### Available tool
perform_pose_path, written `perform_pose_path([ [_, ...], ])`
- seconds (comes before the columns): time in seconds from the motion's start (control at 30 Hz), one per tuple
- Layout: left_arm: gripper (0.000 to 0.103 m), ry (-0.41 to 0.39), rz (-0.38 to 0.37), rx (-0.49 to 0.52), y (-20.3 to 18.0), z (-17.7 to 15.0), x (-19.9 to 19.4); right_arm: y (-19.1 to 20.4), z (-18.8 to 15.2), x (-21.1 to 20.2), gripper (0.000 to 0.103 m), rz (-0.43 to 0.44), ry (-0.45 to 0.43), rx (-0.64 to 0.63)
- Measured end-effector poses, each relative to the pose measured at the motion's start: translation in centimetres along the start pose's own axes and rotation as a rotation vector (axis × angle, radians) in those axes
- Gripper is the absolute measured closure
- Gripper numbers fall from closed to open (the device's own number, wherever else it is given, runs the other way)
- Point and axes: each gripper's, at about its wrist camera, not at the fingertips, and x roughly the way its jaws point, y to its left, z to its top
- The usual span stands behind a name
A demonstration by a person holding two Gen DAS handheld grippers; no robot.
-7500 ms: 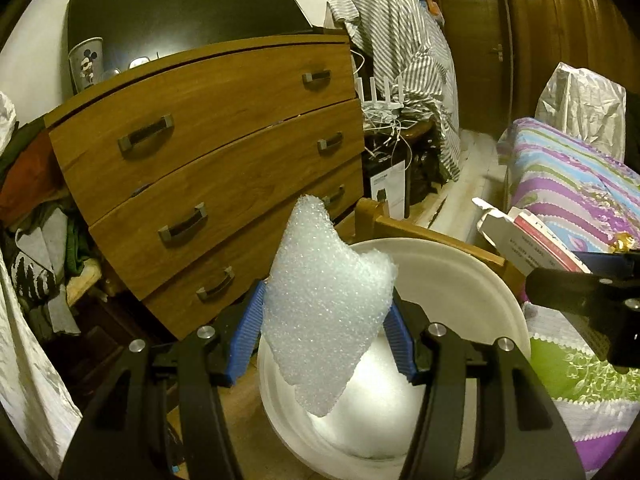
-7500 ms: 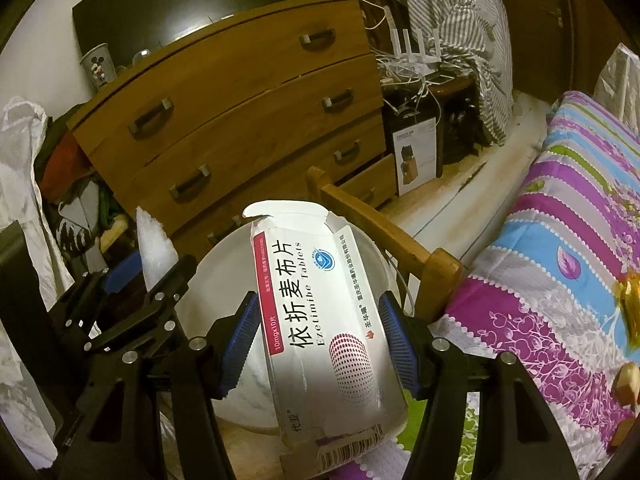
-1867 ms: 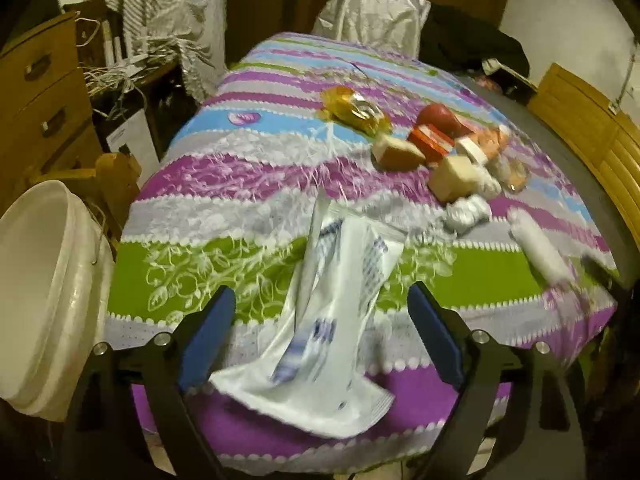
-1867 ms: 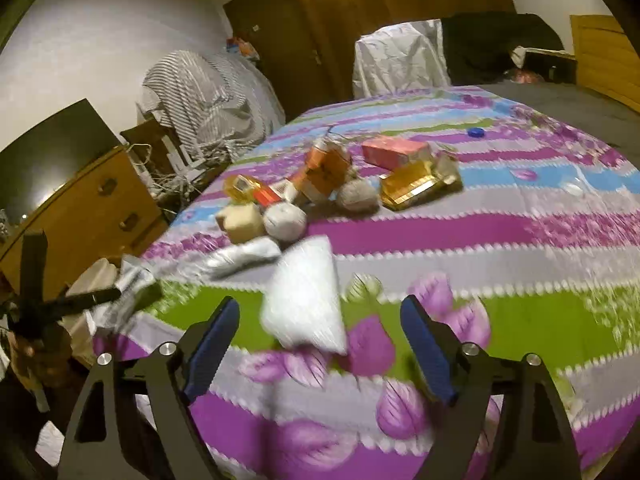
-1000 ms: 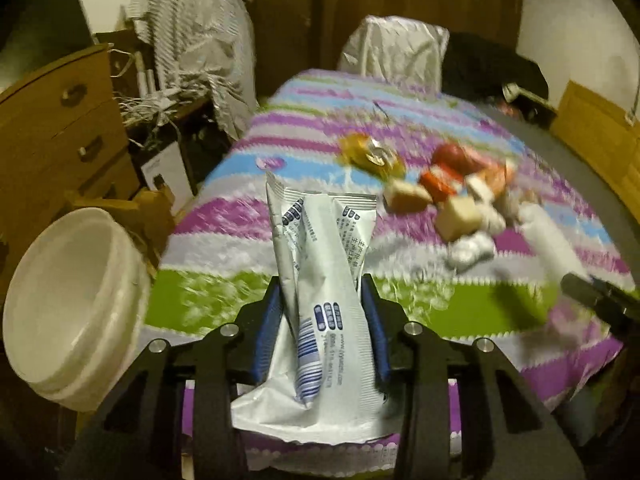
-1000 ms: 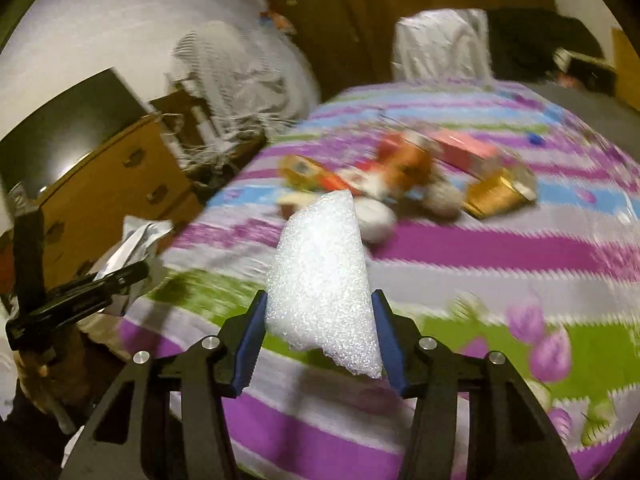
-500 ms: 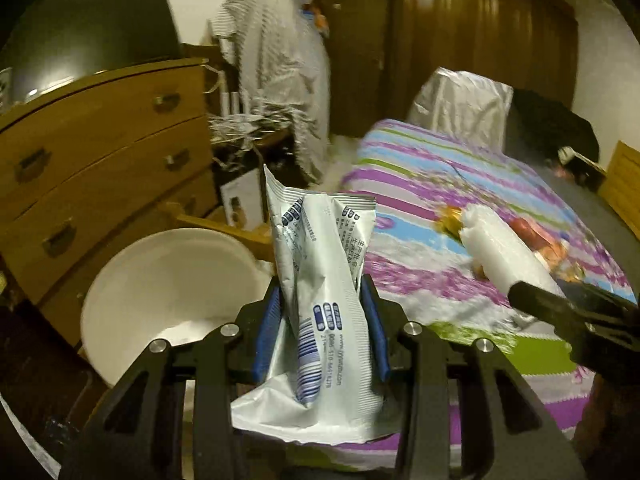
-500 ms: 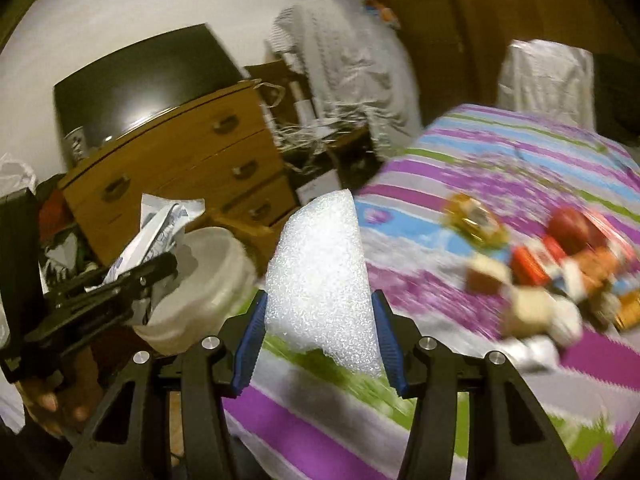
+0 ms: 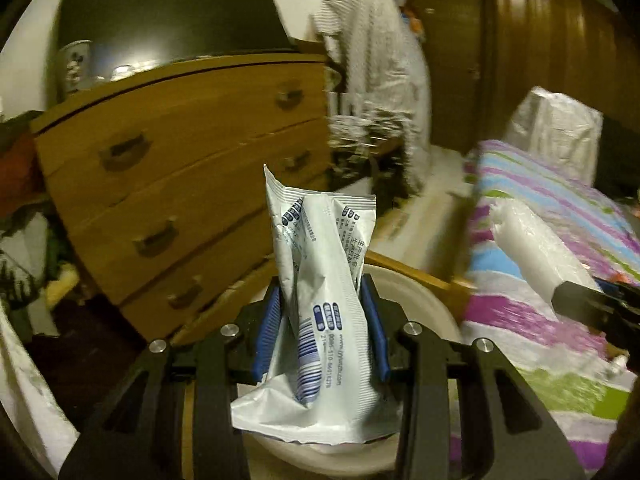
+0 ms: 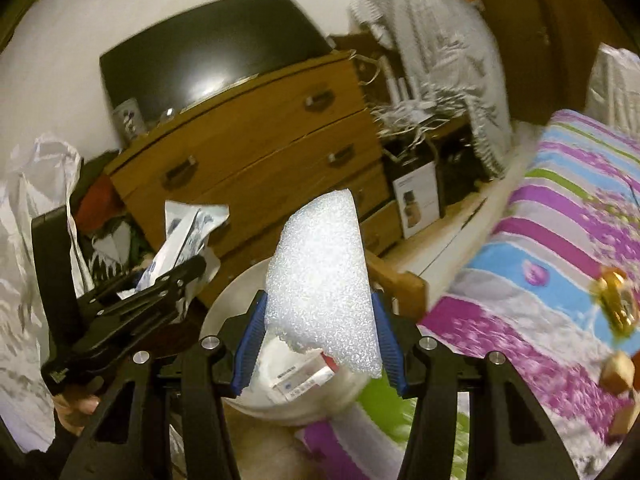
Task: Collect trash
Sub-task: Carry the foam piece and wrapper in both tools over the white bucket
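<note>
Where the room fills both views, the largest item is a bed (image 10: 560, 208) under a striped purple, blue and green cover, lying at the right; facing it stands a wooden chest of drawers (image 9: 188, 184) with three drawers, a dark screen (image 10: 208, 52) leaning on the wall above it. Next, a white plastic bucket (image 10: 236, 308) sits low between chest and bed, just beside the wooden bed corner, with a printed carton (image 10: 300, 376) lying inside. Next, a piece of white foam (image 10: 324, 288), clamped upright between the blue pads of the right hand-held gripper (image 10: 320, 340) and held over the bucket. Next, a crumpled white wrapper with blue print (image 9: 324, 300), clamped upright in the left hand-held gripper (image 9: 322, 332), the bucket's rim showing behind and below it. Smallest, a cup (image 9: 74, 64) with a cartoon print on the chest top, and a few blurred small items (image 10: 616, 304) on the bed cover.
</note>
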Motion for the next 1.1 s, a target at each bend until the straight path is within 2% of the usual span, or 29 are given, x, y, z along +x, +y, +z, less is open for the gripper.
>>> perform_pose_path([
  [0.2,0.066,-0.006,0.073,0.015,0.8,-0.3,0.7,3.5,1.3,4.6,0.050,-0.014,0.061,-0.070],
  [0.37,0.066,-0.007,0.086,0.020,1.1,-0.4,1.1,4.7,1.2,6.4,0.050,-0.031,0.087,-0.080],
  [1.1,0.066,-0.011,0.092,0.023,1.4,-0.6,1.7,4.3,0.1,7.5,0.050,-0.043,0.123,-0.102],
])
